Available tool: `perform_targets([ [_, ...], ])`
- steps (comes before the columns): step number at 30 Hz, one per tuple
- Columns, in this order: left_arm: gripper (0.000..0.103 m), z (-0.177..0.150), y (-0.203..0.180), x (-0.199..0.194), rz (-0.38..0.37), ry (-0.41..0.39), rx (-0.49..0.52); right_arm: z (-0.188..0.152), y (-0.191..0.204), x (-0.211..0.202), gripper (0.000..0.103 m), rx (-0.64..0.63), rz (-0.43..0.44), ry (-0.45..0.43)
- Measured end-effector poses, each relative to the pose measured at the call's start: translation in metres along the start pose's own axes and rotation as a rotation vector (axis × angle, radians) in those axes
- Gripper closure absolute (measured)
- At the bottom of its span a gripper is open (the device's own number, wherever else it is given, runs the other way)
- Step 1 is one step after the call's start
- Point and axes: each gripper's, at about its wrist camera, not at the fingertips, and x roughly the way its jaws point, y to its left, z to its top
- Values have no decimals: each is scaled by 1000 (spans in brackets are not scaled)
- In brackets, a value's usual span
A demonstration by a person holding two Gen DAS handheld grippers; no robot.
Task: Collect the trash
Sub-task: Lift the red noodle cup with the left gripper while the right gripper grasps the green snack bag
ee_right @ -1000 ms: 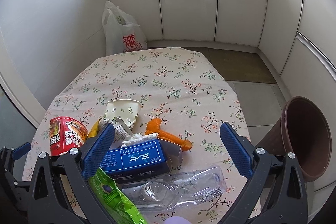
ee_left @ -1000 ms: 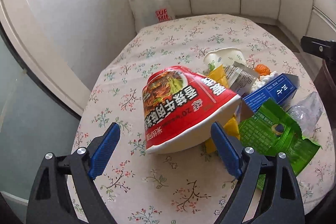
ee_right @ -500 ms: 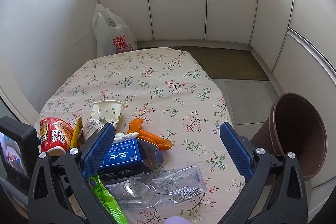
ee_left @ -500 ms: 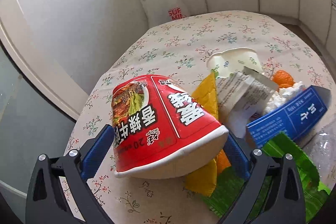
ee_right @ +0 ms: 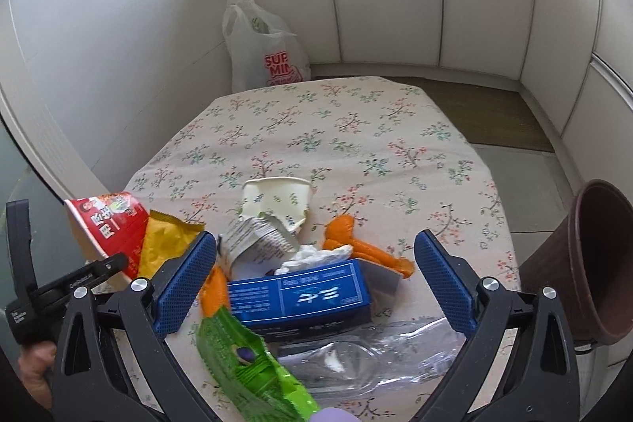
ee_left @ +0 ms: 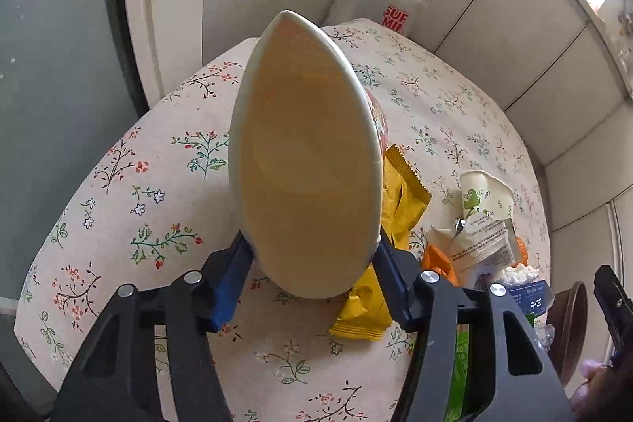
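My left gripper (ee_left: 312, 275) is shut on a red instant-noodle cup (ee_left: 304, 161), squeezed flat, its open mouth facing the camera, lifted off the floral table (ee_left: 158, 184). The cup also shows at the left of the right wrist view (ee_right: 110, 228). My right gripper (ee_right: 316, 283) is open and empty above a blue carton (ee_right: 300, 297), a green snack bag (ee_right: 245, 358) and a clear plastic bottle (ee_right: 356, 358). A yellow wrapper (ee_left: 395, 212), a torn paper cup (ee_right: 277, 204), a white sachet (ee_right: 261, 244) and orange peel (ee_right: 348, 236) lie in the pile.
A brown bin (ee_right: 593, 263) stands on the floor off the table's right edge. A white shopping bag (ee_right: 265, 50) leans against the wall behind the table. White cabinets ring the room. The far half of the table (ee_right: 336, 121) shows only cloth.
My left gripper closed on the noodle cup, squashed it and tipped it up so its mouth faces the camera. My right gripper moved slightly closer to the pile and stayed open.
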Motion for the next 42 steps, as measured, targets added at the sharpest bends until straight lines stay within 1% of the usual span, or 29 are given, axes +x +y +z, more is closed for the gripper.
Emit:
perform_targets([
  [2,53,-1,-3,-1,-6,-7,25,-1,12,3,7,-19,17,13],
  [6,57,2,-7,-15,-15,-65,45,-5,43,9,7,-96,50,46],
  [10,60,4,-10,-33,-34,-119,65,-12,63,12,7,-172,51,67],
  [12,60,4,-13,-43,-42,-146,73,-14,67,13,7,-193,46,80],
  [14,60,5,-19,-59,-52,-190,94,-15,68,16,7,-195,56,101],
  [15,60,6,-24,-70,-58,-223,114,-15,69,18,7,-189,76,117],
  [19,60,9,-44,-121,-69,-366,212,-15,82,29,7,-142,200,198],
  [21,60,9,-54,-143,-74,-428,259,-17,94,37,7,-129,241,238],
  [22,60,9,-57,-149,-74,-445,275,-19,102,42,7,-133,253,260],
  [23,60,8,-59,-153,-74,-457,285,-21,107,43,8,-146,245,268],
  [25,60,9,-58,-155,-85,-460,280,-22,112,43,9,-175,175,251],
  [26,60,10,-55,-154,-91,-454,272,-20,110,41,9,-176,155,246],
  [30,61,17,-44,-154,-131,-426,229,-12,84,28,9,-153,134,262],
  [32,61,19,-40,-155,-153,-421,213,-12,72,24,9,-179,149,296],
  [37,60,17,-42,-158,-183,-413,218,-26,57,23,9,-270,243,404],
  [39,60,14,-44,-159,-186,-414,229,-36,55,30,9,-297,248,437],
  [41,60,11,-45,-160,-183,-416,239,-43,53,34,14,-323,263,460],
  [42,60,10,-45,-159,-182,-413,240,-46,54,34,14,-331,270,466],
])
